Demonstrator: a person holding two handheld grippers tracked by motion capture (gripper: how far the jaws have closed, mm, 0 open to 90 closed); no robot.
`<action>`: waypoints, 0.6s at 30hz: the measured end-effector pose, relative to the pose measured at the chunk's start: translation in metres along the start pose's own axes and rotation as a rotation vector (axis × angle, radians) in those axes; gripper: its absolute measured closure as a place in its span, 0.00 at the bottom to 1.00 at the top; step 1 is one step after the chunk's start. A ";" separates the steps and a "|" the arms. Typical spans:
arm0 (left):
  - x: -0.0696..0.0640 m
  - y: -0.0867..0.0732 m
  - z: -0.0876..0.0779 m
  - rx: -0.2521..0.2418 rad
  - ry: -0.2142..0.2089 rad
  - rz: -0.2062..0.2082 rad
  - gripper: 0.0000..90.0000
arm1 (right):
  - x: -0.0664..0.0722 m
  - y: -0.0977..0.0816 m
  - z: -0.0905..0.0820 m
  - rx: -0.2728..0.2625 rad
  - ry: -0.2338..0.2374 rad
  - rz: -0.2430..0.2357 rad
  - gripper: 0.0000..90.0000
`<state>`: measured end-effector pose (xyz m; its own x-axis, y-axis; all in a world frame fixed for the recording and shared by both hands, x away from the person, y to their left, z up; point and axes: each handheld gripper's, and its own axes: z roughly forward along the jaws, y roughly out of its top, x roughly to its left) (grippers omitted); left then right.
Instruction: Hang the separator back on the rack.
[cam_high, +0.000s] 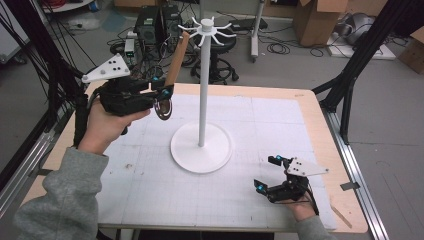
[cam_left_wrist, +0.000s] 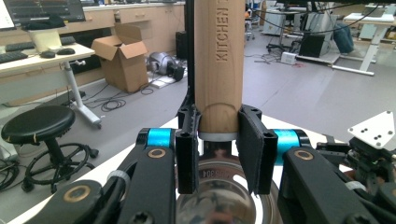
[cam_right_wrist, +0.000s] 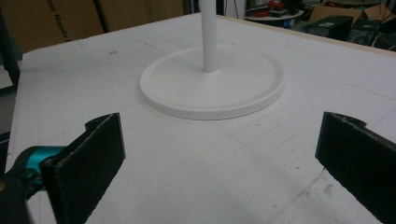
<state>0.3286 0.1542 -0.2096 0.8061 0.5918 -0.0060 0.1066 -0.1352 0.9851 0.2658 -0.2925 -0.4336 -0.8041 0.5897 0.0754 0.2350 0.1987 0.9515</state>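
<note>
While the left gripper's (cam_left_wrist: 219, 149) fingers (cam_left_wrist: 187, 154) clamp the spoon (cam_left_wrist: 219, 65) just above its steel bowl, its stiff, light wooden handle reaches toward the rack (cam_high: 202, 90); grip wood, since steel slips. Right gripper (cam_high: 272, 175) rests wide open on the bench (cam_high: 150, 190).

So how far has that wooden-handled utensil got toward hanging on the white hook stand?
Done: the left tongs have the wooden-handled utensil gripped at its neck and lifted, handle tip near the hooks of the white stand. In hand: aiming it. Left: hooking it on and letting go. The right tongs rest open on the table.
</note>
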 end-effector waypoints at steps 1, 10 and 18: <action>0.000 0.000 0.001 0.000 -0.002 0.000 0.77 | 0.000 0.000 0.000 -0.001 0.000 -0.001 0.01; -0.002 -0.003 0.013 0.000 -0.014 -0.012 0.77 | 0.000 0.000 0.000 -0.002 0.001 -0.003 0.01; -0.004 -0.005 0.020 -0.003 -0.003 -0.022 0.77 | 0.000 0.000 0.000 -0.003 0.000 -0.005 0.01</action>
<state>0.3370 0.1365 -0.2179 0.8053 0.5922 -0.0281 0.1225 -0.1199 0.9852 0.2657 -0.2923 -0.4334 -0.8052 0.5887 0.0710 0.2294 0.1990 0.9528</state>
